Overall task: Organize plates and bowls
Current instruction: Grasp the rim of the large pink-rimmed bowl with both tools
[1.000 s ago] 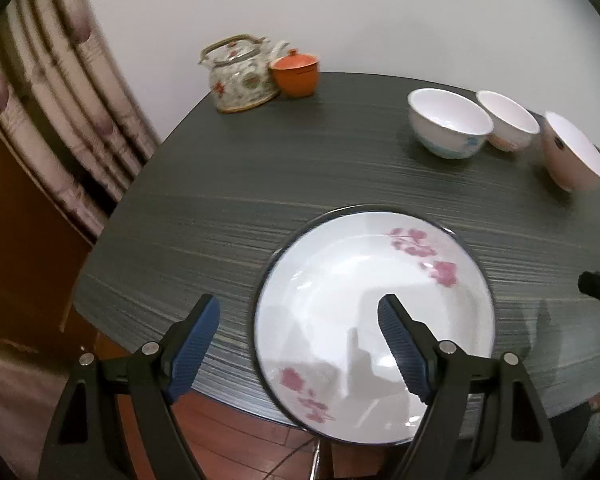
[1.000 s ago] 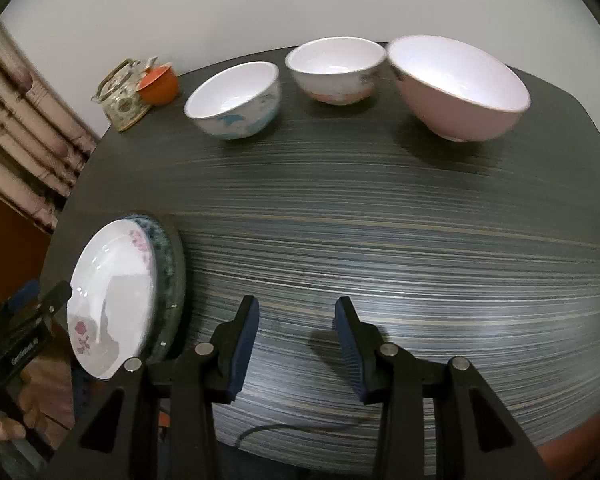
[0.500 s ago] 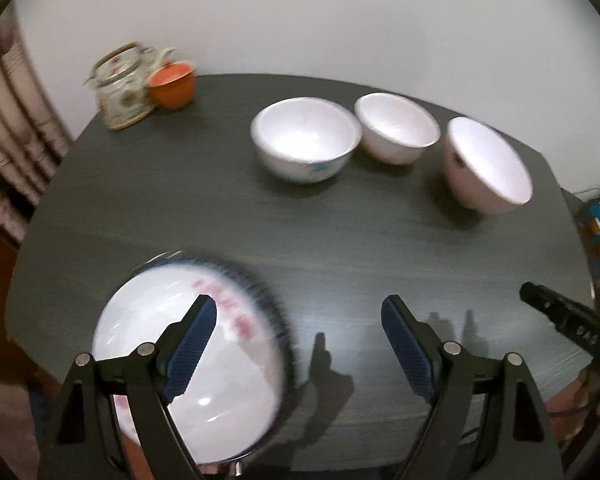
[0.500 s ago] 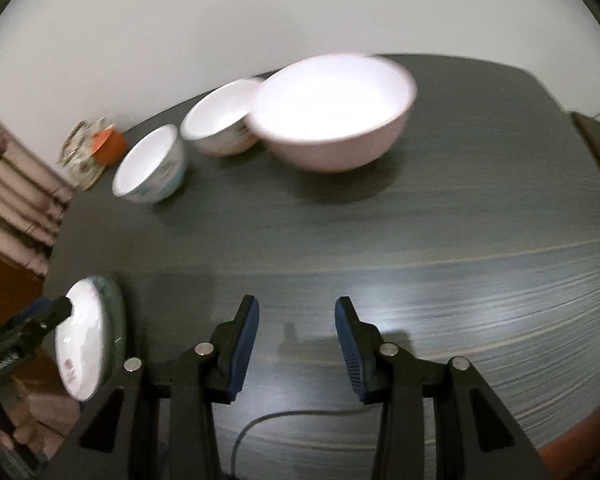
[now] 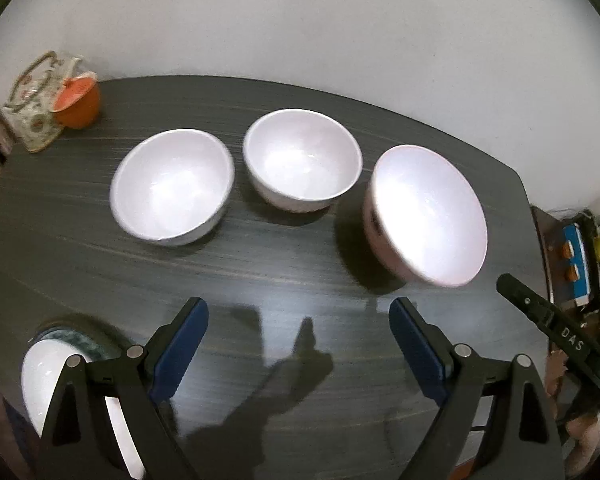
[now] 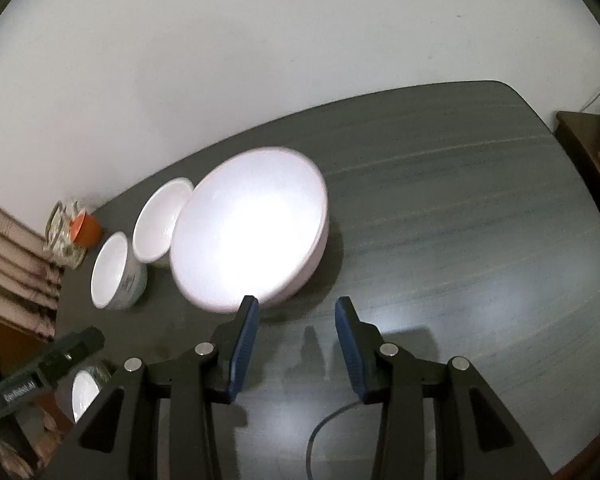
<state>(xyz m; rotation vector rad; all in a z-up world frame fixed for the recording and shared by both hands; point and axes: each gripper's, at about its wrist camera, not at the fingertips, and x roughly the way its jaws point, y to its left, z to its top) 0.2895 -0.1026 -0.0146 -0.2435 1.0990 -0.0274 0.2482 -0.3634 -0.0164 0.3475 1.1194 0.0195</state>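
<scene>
Three white bowls stand in a row on the dark table [image 5: 284, 272]: a left bowl [image 5: 172, 188], a middle bowl [image 5: 302, 166] and a large pink bowl [image 5: 426, 216] at the right. My left gripper [image 5: 298, 344] is open and empty, in front of the bowls. The stacked plates [image 5: 48, 376] lie at the near left edge, partly behind its left finger. In the right wrist view the large pink bowl [image 6: 248, 244] is just beyond my open, empty right gripper [image 6: 296, 332], with the two smaller bowls [image 6: 160, 220] [image 6: 116, 272] to its left.
A floral teapot [image 5: 36, 100] and an orange lidded cup [image 5: 78, 100] stand at the far left corner by the white wall. A curtain [image 6: 12, 268] hangs at the left. A side shelf with small items [image 5: 576, 252] is at the right.
My left gripper has swung right and forward, away from the plates and toward the bowls. My right gripper has moved closer to the large pink bowl. Both stayed open.
</scene>
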